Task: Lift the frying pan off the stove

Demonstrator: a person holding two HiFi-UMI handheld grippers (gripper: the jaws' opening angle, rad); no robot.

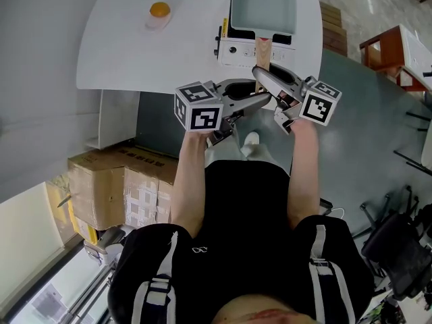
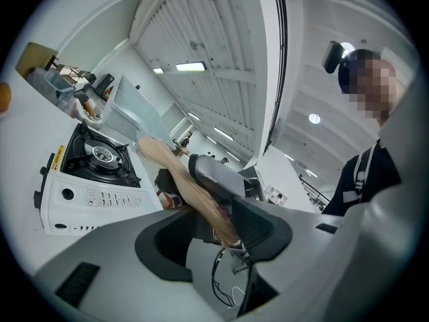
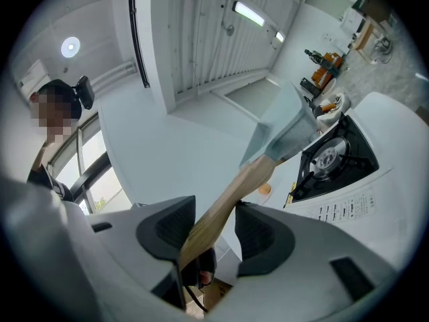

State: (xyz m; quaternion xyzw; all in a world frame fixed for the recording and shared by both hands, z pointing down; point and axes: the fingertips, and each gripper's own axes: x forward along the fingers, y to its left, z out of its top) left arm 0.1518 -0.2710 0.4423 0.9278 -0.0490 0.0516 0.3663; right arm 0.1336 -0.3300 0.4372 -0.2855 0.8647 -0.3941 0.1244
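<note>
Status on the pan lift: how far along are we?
Done: the frying pan is clear of the stove, and the burner sits bare.
In hand: the right gripper is clamped on the wooden handle. The left gripper has the handle's end between its jaws; I can't tell if it presses.
Left: probably only carrying it away.

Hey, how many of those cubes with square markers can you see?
2. One marker cube is on the left gripper, the other on the right gripper, both just in front of the stove. None seems hidden.
</note>
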